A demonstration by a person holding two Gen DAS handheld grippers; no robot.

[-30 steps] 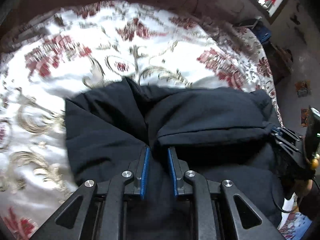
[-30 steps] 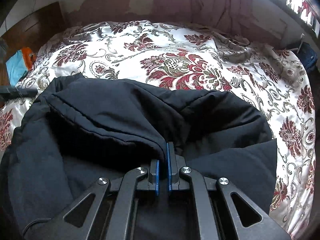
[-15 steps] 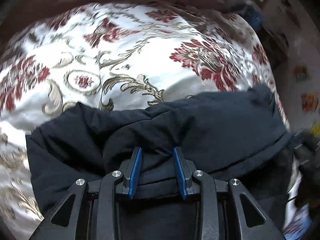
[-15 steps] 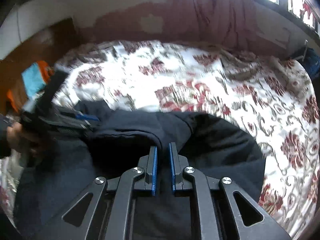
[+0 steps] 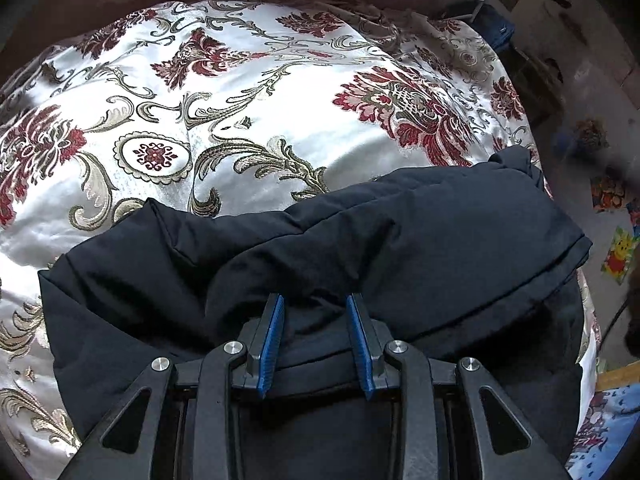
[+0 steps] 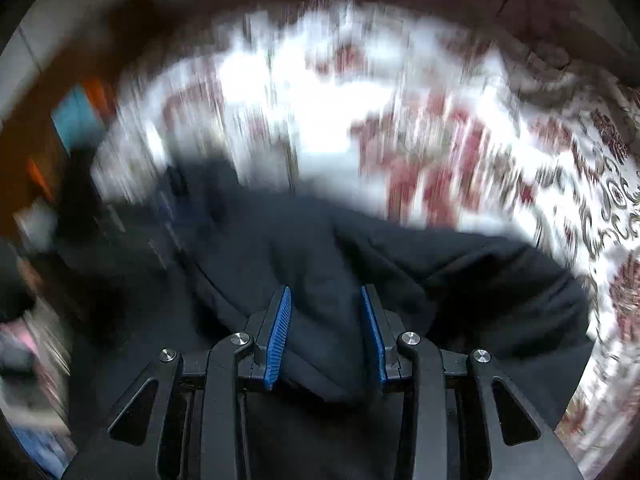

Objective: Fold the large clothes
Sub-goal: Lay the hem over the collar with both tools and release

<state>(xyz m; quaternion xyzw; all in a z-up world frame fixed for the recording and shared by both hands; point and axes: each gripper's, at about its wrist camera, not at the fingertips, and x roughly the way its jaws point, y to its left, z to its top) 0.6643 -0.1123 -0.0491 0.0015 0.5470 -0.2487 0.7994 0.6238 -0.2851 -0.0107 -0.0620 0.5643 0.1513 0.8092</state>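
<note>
**Dark coat lying bunched on the patterned bed**

Covering the bed is a shiny white bedspread (image 5: 248,92) woven with red flowers and olive scrolls, and it is filling the far half of both my wrist views. My landmark is the black padded coat (image 5: 400,240), which is lying folded over on the near part of that bedspread, its thick rolled edge running across the left wrist view from the left side to the right.

My left gripper (image 5: 316,312) is pointing steeply down at the coat. Its blue-padded fingers (image 5: 274,340) are standing apart, having just been opening, and a fold of the coat's black cloth is bulging up between them; the pads are not pinching it. Beyond the coat's right end, off the bed, a strip of floor with bright cartoon mats (image 5: 618,254) is showing.

My right gripper (image 6: 326,304) is also hanging over the coat (image 6: 460,272), in a view smeared by motion blur. Its fingers (image 6: 280,332) are likewise parted, having just been widening, with a ridge of the coat lying loose in the gap. Left of the coat in this view, dark shapes and a blue and orange patch (image 6: 80,116) are too blurred for me to tell what they are.
</note>
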